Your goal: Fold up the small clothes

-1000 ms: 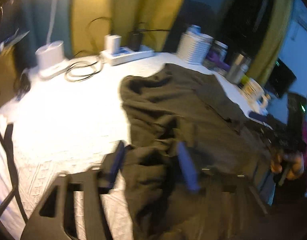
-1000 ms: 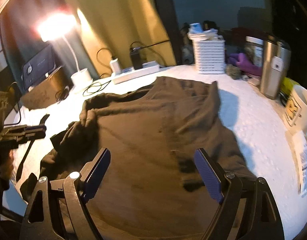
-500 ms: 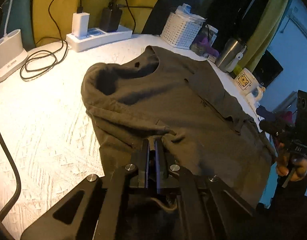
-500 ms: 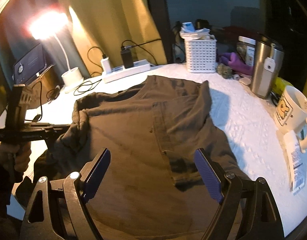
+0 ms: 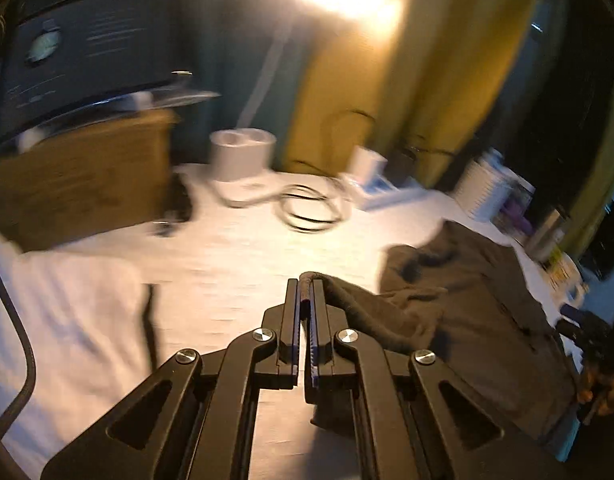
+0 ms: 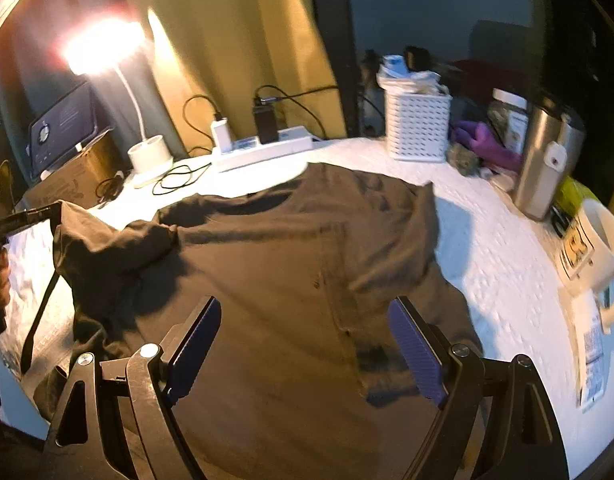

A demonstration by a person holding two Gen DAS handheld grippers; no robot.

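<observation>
A dark olive-brown t-shirt point(image 6: 291, 248) lies spread on the white textured table point(image 6: 499, 264). My left gripper point(image 5: 305, 284) is shut on the shirt's sleeve point(image 5: 367, 308) and holds it lifted above the table, pulled out to the left. In the right wrist view the left gripper point(image 6: 47, 212) shows at the far left with the raised sleeve point(image 6: 103, 248) hanging from it. My right gripper point(image 6: 303, 336) is open and empty, hovering over the shirt's lower body.
At the back stand a lit desk lamp point(image 6: 103, 44) with a white base point(image 6: 149, 156), a power strip with chargers point(image 6: 263, 148), coiled cables point(image 5: 311, 208) and a white basket point(image 6: 417, 128). A steel tumbler point(image 6: 547, 160) and white mug point(image 6: 599, 248) stand right. A cardboard box point(image 5: 75, 176) sits left.
My left gripper closed on the sleeve, then lifted and pulled it out to the left. The right gripper stayed open over the shirt.
</observation>
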